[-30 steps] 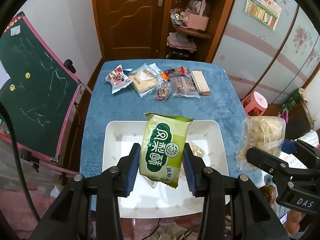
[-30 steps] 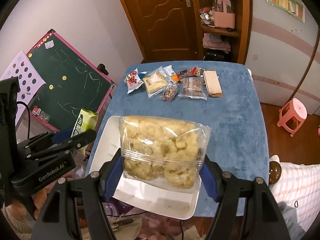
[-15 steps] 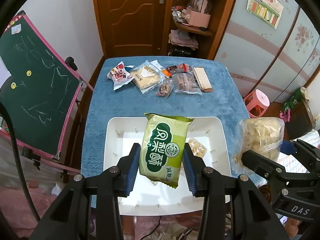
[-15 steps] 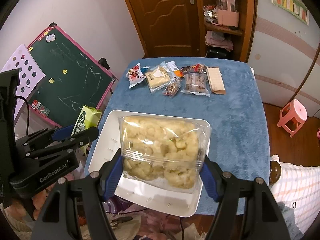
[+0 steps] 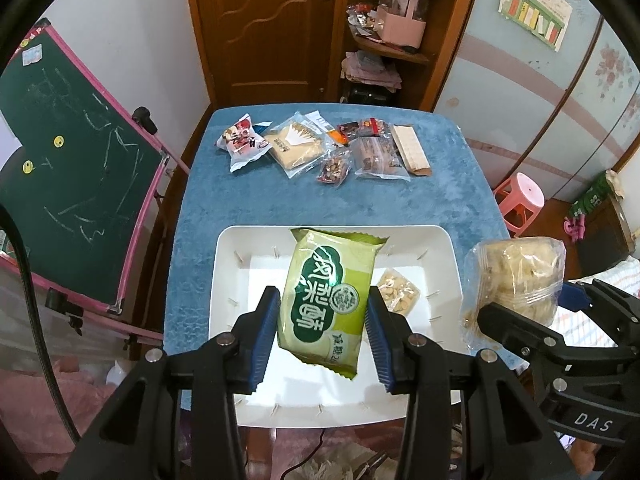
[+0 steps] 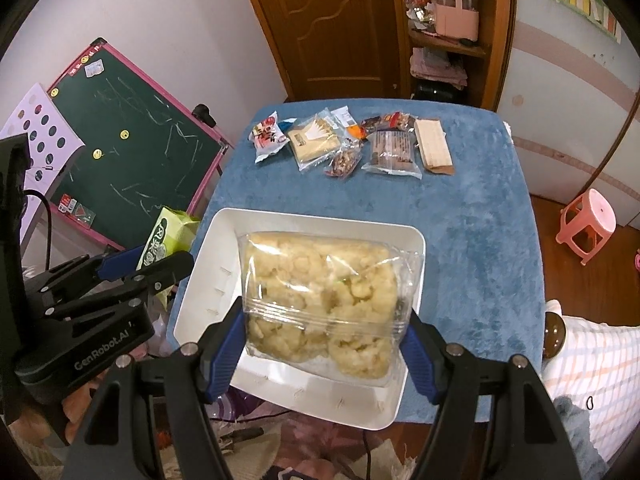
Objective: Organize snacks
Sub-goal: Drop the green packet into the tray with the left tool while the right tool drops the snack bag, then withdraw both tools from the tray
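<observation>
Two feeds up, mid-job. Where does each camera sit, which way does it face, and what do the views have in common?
Left wrist: rides the left tool, angled steeply down over the white tray; its own fingers clamp the green snack packet; the right tool with the clear puff bag shows at right.
Right wrist: rides the right tool, likewise angled down; its fingers clamp the clear puff bag; the left tool shows at left, a striped sleeve at right.
Shared: tray, blue table, the far snack row, chalkboard, door.
</observation>
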The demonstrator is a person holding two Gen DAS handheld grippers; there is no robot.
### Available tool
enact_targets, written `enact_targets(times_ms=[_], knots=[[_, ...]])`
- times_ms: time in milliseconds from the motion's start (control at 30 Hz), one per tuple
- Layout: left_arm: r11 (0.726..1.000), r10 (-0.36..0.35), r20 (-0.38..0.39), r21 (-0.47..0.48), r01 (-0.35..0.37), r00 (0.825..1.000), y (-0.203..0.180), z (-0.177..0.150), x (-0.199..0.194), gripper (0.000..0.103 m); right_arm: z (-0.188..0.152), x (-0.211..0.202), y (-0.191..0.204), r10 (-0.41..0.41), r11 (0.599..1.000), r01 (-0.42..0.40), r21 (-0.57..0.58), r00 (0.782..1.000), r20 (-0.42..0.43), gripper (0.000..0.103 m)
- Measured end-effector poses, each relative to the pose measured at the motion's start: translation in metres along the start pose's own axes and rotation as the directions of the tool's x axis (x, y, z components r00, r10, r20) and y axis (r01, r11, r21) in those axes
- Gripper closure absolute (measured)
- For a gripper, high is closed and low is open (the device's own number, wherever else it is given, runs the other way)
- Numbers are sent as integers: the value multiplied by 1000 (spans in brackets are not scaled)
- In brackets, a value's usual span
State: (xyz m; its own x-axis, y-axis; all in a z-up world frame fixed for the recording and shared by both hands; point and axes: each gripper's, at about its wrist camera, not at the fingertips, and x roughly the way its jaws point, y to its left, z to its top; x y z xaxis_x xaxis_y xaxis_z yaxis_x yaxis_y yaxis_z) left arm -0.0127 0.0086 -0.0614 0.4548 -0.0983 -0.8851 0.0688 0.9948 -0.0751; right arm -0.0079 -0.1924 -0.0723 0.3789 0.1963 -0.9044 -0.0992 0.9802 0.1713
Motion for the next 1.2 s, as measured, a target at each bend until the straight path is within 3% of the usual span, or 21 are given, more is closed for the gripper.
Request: enact_targets(times_ms=[67, 100, 133, 400, 667, 1200], knots=[[1000, -7, -2, -15, 7, 1000, 2, 0, 1, 50, 0, 3, 0, 5, 1000, -5, 2, 1000, -13, 31], [1000, -16, -3, -25, 16, 1000, 3, 0, 0, 31, 0, 5, 0, 6, 1000, -6, 3, 1000, -22, 31], [999, -23, -2, -37, 22, 1000, 5, 1, 0, 19, 0, 7, 0, 10, 1000, -9, 6, 999, -30, 30], [994, -43, -10, -105, 42, 999, 15, 3, 0, 17, -2, 9, -1, 12, 1000, -11, 17, 1000, -26, 26], [997, -11, -11, -78, 10, 1000, 8, 4, 0, 17, -2, 8, -4, 15, 999, -14, 32, 1000, -24, 26], [999, -16, -1, -48, 16, 1000, -7, 8, 1, 17, -5, 1, -16, 12, 999, -11, 52, 1000, -14, 26]])
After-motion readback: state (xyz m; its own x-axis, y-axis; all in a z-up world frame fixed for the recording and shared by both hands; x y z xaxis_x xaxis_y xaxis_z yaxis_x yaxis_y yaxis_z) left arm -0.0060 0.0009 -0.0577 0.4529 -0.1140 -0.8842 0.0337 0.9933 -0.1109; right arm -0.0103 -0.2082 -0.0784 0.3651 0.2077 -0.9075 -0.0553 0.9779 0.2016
